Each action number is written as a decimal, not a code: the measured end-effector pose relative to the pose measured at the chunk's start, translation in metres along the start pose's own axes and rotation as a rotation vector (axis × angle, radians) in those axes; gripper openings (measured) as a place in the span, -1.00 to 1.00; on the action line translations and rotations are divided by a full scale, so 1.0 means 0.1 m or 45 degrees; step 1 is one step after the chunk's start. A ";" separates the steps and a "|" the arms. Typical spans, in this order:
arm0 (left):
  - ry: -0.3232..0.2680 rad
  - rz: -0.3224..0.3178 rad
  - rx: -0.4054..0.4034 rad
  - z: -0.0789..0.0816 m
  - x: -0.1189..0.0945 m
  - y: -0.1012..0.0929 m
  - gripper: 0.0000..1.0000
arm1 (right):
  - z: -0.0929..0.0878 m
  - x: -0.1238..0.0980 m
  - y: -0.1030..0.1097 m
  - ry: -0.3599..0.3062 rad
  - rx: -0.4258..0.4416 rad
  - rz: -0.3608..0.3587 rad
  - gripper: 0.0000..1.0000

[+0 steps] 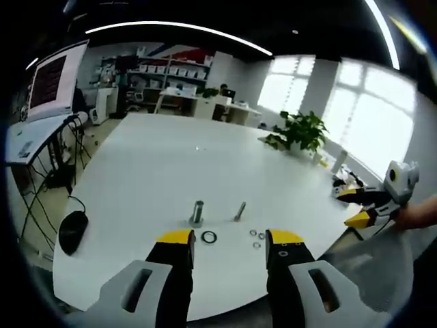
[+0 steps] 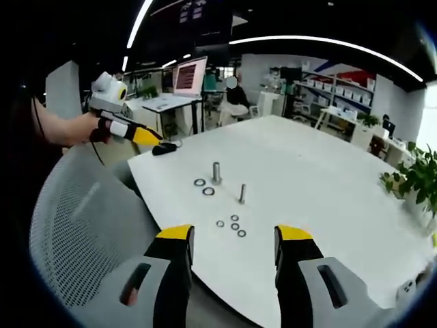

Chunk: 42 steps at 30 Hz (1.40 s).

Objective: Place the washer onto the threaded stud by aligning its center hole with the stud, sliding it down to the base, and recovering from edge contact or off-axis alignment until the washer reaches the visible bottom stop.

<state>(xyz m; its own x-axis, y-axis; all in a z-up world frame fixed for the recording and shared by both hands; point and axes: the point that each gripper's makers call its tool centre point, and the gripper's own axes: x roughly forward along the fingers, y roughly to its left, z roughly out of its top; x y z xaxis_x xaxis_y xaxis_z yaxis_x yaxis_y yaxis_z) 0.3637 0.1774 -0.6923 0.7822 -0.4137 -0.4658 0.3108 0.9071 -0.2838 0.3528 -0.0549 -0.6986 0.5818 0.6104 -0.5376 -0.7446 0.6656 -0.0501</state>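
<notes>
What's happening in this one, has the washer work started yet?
Not yet. A person holds both tongs open above the near edge of a white table, gripping nothing. Two upright studs, a thick one and a thin one, stand with loose washers around them: two large and four small. No washer appears threaded.

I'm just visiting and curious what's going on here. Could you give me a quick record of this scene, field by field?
Surface: white table
Studs: thick stud and thin stud, both upright
Large washers: two beside the thick stud, flat on the table
Small washers: four in a loose cluster
Left gripper: open, holding nothing
Right gripper: open, holding nothing
Also on table: black mouse, potted plant
</notes>
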 end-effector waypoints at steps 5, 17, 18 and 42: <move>0.003 0.006 0.008 0.01 0.00 0.02 -0.20 | -0.01 -0.01 0.00 0.002 0.023 0.004 -0.06; 0.039 -0.015 -0.128 0.00 0.07 0.08 -0.18 | 0.01 -0.04 -0.06 -0.018 0.041 -0.015 -0.03; 0.038 -0.016 -0.147 0.00 0.07 0.09 -0.18 | 0.02 -0.05 -0.08 -0.026 0.046 -0.025 -0.03; 0.476 -0.049 0.170 -0.31 0.77 0.46 -0.19 | 0.04 -0.10 -0.19 -0.071 0.104 -0.064 -0.02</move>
<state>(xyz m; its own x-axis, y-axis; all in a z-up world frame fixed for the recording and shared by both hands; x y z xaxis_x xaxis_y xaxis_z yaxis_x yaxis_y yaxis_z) 0.4215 0.1855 -0.7669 0.5256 -0.4247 -0.7371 0.4228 0.8823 -0.2068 0.3626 -0.0722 -0.6884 0.6369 0.5965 -0.4883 -0.6860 0.7275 -0.0060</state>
